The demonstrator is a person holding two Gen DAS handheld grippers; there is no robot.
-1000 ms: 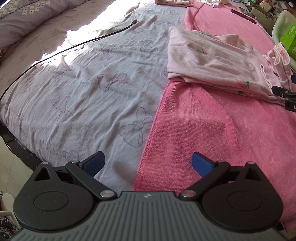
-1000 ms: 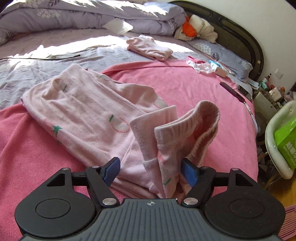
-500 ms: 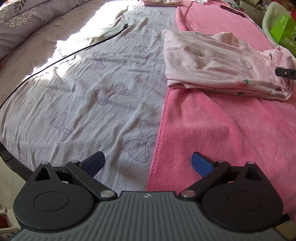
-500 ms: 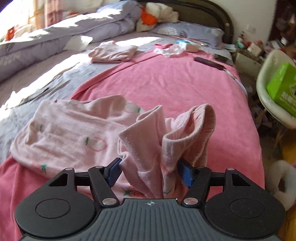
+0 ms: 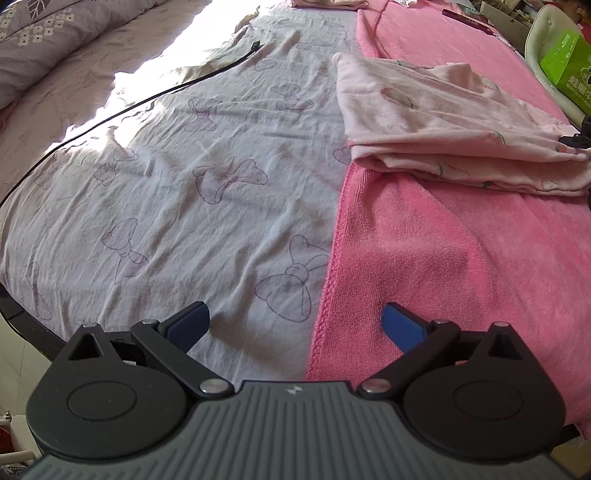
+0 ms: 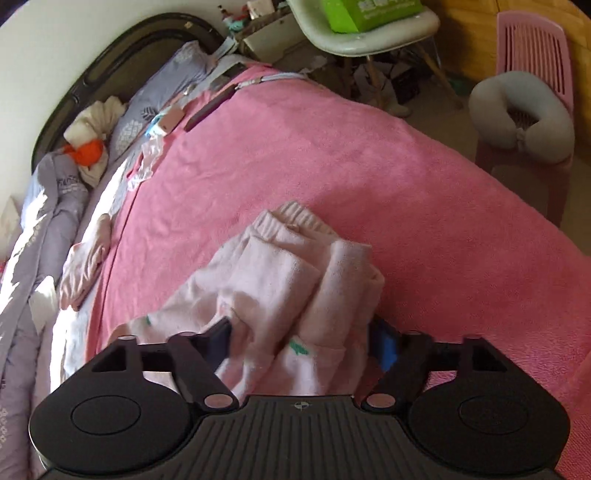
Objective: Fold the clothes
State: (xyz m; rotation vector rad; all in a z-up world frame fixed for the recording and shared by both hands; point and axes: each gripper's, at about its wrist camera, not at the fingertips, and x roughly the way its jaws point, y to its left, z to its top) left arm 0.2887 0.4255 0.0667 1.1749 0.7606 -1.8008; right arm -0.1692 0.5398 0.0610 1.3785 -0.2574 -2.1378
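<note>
A pale pink garment with small fruit prints [image 5: 443, 122] lies folded lengthwise across a pink towel [image 5: 461, 258] on the bed. Its bunched waistband end [image 6: 288, 280] fills the gap of my right gripper [image 6: 303, 339]. The jaws are closing and both blue pads press on the cloth. A black part of that gripper shows at the right edge of the left wrist view, by the garment's end. My left gripper [image 5: 295, 325] stands open over the seam between towel and lilac sheet [image 5: 184, 184], well short of the garment, with nothing between its fingers.
A black cable [image 5: 147, 103] runs over the sheet at the left. Another folded pink garment [image 6: 85, 269] lies by the towel's far edge. Beside the bed stand a chair with a green box [image 6: 369, 14] and a pink stool with a grey neck pillow [image 6: 524, 122]. Pillows line the headboard.
My right gripper has rolled sharply and moved sideways with the waistband bunch, its jaws narrower on the cloth. The garment's right end now lies lower and stretched. The left gripper has hardly moved.
</note>
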